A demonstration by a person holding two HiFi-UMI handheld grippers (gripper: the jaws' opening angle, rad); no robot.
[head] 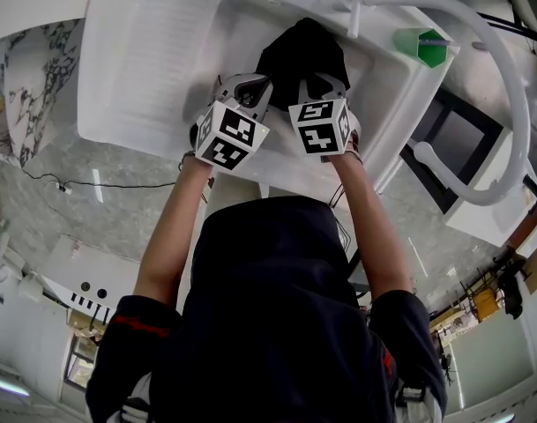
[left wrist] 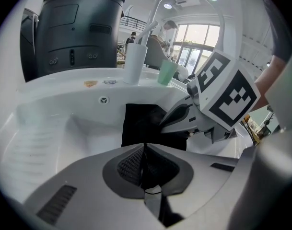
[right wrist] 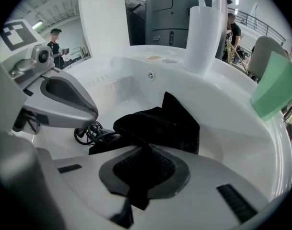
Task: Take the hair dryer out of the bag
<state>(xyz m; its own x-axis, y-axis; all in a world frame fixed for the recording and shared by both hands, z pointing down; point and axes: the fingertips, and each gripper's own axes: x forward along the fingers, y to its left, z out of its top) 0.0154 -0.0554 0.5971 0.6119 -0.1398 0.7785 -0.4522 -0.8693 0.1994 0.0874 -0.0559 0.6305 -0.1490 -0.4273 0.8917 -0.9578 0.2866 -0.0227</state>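
A black cloth bag (head: 302, 53) lies crumpled in the white sink basin (head: 162, 42). My left gripper (head: 250, 93) and right gripper (head: 319, 88) stand side by side at the bag's near edge. In the left gripper view the left gripper (left wrist: 145, 145) is shut, with black fabric of the bag (left wrist: 146, 126) showing in the seam between its jaws. In the right gripper view the right gripper (right wrist: 146, 147) is shut on a fold of the bag (right wrist: 160, 126). A coiled black cord (right wrist: 90, 134) pokes out at the bag's left. The hair dryer's body is hidden.
A white cup (left wrist: 134, 63) and a green cup (head: 431, 47) stand on the sink's back rim, beside a curved white faucet pipe (head: 502, 69). A dark grey machine (left wrist: 78, 28) rises behind the sink. An overflow hole (left wrist: 103, 100) marks the back wall.
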